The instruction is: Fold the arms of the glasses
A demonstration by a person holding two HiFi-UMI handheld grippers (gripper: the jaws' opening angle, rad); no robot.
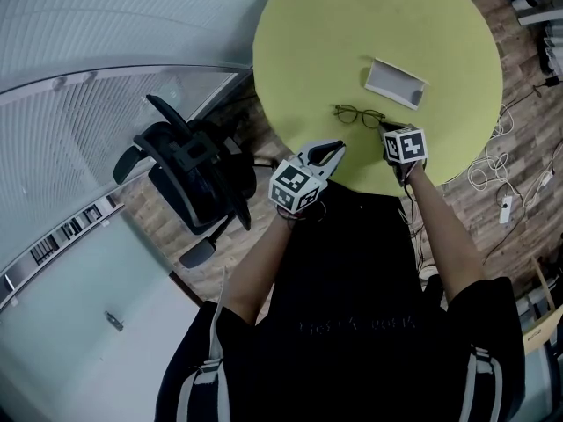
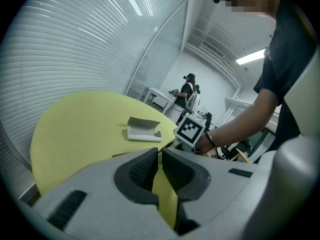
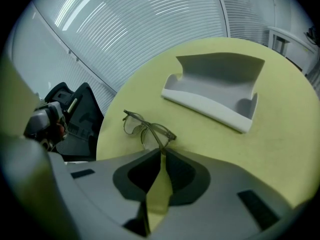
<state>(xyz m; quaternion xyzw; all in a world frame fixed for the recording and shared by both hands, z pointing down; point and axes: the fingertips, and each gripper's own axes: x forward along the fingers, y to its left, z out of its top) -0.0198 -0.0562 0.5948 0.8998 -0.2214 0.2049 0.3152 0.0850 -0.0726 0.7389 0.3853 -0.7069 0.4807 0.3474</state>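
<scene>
**Right gripper pinches a glasses arm near the bench's edge**

Head view: the glasses (image 1: pixel 359 115) lie on the round yellow bench (image 1: pixel 352 25), close to its near edge. They sit just in front of the white case (image 1: pixel 396 83), not touching it. The right gripper (image 1: pixel 385 129) is pressed together on the tip of the arm that stretches towards the person. The left gripper (image 1: pixel 332 150) hovers over the rim, short of the frame, with its jaws together on nothing. Each cube (image 1: pixel 405 145) carries only black-and-white squares. The faint print on the person's black shirt is too dim to read. Beyond the case the yellow top runs wide and bare. A black chair (image 1: pixel 189 178) stands off the left edge, and cables (image 1: pixel 493 170) trail on the floor to the right.

Left gripper view: the jaw tips meet, and only a sliver of yellow shows between them lower down. The case and the right cube stand above the jaws. The gripper's own body hides most of the glasses.

Right gripper view: the arm's tip vanishes between the closed jaws, and the lenses lie near the bench's left rim. The far left of this view is blurred.
</scene>
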